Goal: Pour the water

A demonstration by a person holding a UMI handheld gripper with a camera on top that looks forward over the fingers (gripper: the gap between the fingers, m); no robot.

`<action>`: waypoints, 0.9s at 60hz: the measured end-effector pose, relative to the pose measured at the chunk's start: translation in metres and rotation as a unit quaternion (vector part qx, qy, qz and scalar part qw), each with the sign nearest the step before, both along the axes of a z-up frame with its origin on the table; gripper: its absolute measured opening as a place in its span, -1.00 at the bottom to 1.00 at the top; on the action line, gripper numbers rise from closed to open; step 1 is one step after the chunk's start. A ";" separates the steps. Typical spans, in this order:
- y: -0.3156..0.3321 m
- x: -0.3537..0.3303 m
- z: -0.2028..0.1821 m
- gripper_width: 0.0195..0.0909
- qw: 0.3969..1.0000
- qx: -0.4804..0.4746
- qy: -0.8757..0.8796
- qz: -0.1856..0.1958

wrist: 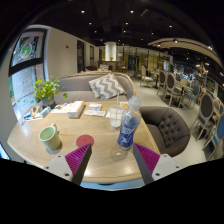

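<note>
A clear water bottle (128, 122) with a blue label stands upright on the round wooden table (100, 165). My gripper (112, 150) is open. The bottle's base sits between the fingertips, closer to the right finger (143, 157), with a gap on each side. The magenta pads face inward, and the left finger (81, 158) is well clear of the bottle. A green cup (50, 138) stands on the table off to the left of the left finger. A small red round disc (85, 141) lies flat just ahead of the left fingertip.
Beyond the bottle lie books (95, 109), a white box (70, 108) and a potted plant (44, 90). A grey sofa (165, 128) with a striped cushion (105, 85) curves round the table's far side. Dining chairs (185, 90) fill the room at the right.
</note>
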State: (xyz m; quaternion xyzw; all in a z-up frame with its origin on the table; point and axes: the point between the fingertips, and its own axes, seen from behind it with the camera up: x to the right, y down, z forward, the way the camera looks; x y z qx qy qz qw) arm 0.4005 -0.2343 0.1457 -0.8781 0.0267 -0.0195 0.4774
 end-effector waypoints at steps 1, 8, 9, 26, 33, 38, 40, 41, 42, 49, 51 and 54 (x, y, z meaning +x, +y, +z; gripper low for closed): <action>0.007 0.007 -0.003 0.85 1.000 0.004 -0.002 -0.001; 0.055 0.048 -0.027 0.85 1.000 0.018 -0.005 -0.005; 0.061 0.053 -0.030 0.85 1.000 0.019 -0.004 -0.006; 0.149 0.076 -0.081 0.56 1.000 0.026 0.015 0.000; 0.160 0.072 -0.091 -0.02 0.999 0.030 0.018 0.011; 0.162 0.073 -0.089 -0.11 0.999 0.038 0.025 0.010; 0.163 0.073 -0.089 -0.17 0.999 0.040 0.026 0.008; 0.163 0.074 -0.089 -0.21 0.999 0.041 0.026 0.007; 0.163 0.074 -0.088 -0.27 0.999 0.042 0.024 0.007; 0.158 0.076 -0.088 -0.51 0.999 0.047 0.006 0.004; 0.158 0.074 -0.088 -0.51 0.999 0.046 0.003 0.005; 0.159 0.074 -0.087 -0.64 0.999 0.046 -0.002 0.002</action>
